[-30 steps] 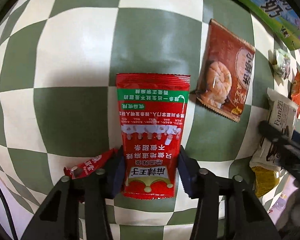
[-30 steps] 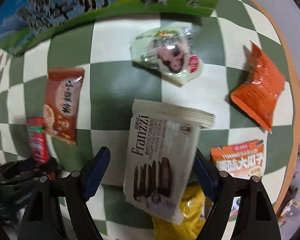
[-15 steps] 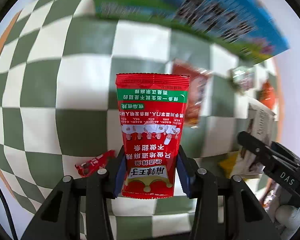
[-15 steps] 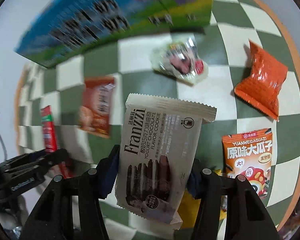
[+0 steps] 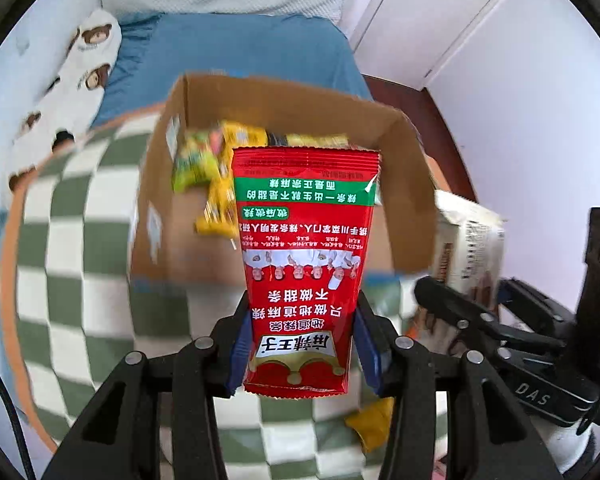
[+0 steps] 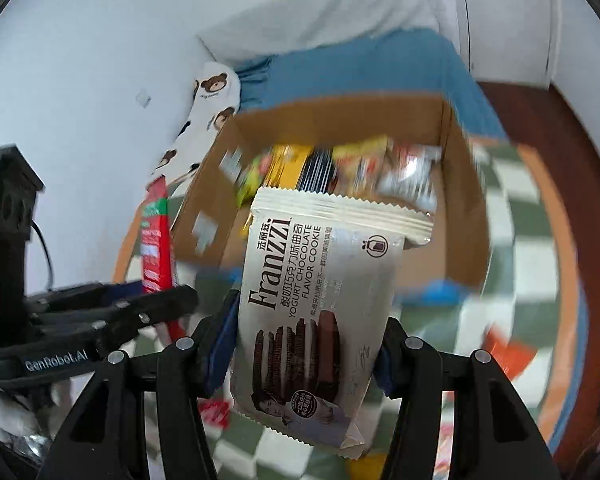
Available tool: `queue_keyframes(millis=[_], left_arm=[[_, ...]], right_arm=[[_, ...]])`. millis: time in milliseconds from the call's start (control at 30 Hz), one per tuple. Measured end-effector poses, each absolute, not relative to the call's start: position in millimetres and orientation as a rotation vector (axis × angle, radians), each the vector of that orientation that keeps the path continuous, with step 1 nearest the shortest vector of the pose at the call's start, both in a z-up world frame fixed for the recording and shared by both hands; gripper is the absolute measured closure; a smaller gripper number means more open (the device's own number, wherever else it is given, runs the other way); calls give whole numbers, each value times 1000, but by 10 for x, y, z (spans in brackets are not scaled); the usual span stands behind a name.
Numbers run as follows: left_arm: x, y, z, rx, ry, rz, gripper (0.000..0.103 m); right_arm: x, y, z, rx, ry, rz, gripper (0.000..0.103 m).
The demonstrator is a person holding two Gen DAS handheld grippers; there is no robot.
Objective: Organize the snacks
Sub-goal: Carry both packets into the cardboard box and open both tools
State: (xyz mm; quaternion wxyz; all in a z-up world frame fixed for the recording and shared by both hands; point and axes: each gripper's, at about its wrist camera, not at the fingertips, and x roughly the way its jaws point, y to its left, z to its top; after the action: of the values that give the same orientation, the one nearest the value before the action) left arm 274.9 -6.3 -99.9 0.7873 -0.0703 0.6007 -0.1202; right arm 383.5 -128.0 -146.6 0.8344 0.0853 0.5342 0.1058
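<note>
My left gripper (image 5: 302,344) is shut on the lower part of a red snack packet (image 5: 306,248), held upright in the air. My right gripper (image 6: 304,344) is shut on a white Franzzi cookie packet (image 6: 320,280), also lifted. Ahead of both stands an open cardboard box (image 5: 412,184) with several yellow and green snacks inside. In the left wrist view the cookie packet (image 5: 470,240) and right gripper (image 5: 460,312) are at the right. In the right wrist view the box (image 6: 464,208) is behind the cookie packet, and the left gripper (image 6: 152,300) with the red packet (image 6: 156,236) is at the left.
The green-and-white checked tablecloth (image 5: 80,280) lies below. A yellow snack (image 5: 374,420) and an orange packet (image 6: 508,350) rest on it. Behind the box is a bed with a blue sheet (image 5: 240,52) and a bear-print pillow (image 5: 80,80).
Both grippers have risen off the table with their packets and tilted up, bringing the box and bed into view. The right jaws closed onto the cookie packet.
</note>
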Motion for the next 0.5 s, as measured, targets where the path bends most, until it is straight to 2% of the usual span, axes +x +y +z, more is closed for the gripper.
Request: queue_keyframes(millis=[133, 267, 500], left_arm=[[3242, -10, -1189, -141, 1355, -216, 59], [3638, 111, -1597, -120, 1430, -146, 59], [3945, 255, -2089, -97, 1519, -74, 58]], right_arm=[[4328, -1338, -1616, 140, 1165, 186, 44], [4682, -1461, -1874, 127, 1232, 170, 44], [4933, -1604, -2457, 131, 1341, 147, 43]])
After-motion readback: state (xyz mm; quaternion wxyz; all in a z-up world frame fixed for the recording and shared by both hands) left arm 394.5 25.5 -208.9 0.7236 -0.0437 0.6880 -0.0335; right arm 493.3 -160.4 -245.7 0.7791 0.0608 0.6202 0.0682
